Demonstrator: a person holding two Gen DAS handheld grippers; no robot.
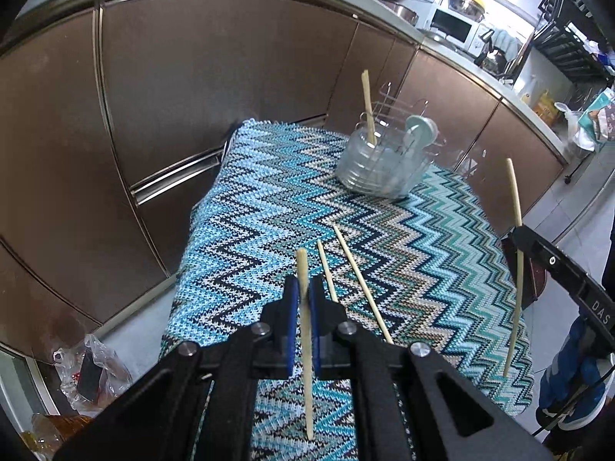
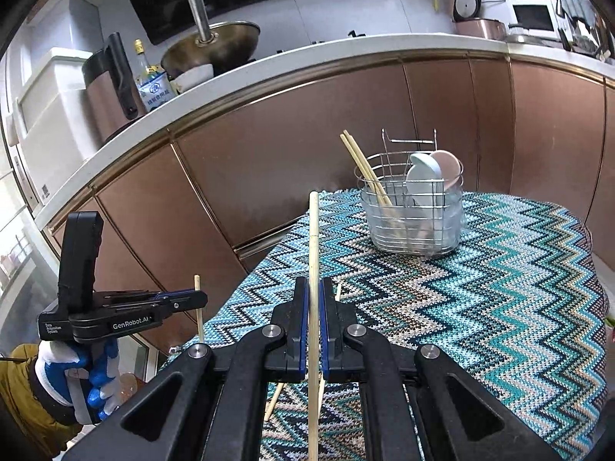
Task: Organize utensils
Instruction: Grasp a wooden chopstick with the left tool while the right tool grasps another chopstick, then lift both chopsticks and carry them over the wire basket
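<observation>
Through left wrist cam: left gripper (image 1: 303, 303), blue-padded fingers (image 1: 292, 307) clamped on pale wooden chopstick (image 1: 306, 345), held above zigzag-knit blue/teal cloth on worktop (image 1: 238, 207). Two more loose chopsticks (image 1: 361, 284) lying on cloth just beyond. Wire utensil basket w/ clear liner (image 1: 384, 165) at far end, chopstick and light-blue spoon inside.

Through right wrist cam: right gripper (image 2: 314, 307), fingers clamped on second pale chopstick (image 2: 313, 269), upright, off cloth. Same basket ahead, holding two chopsticks plus blue and pink spoons.
</observation>
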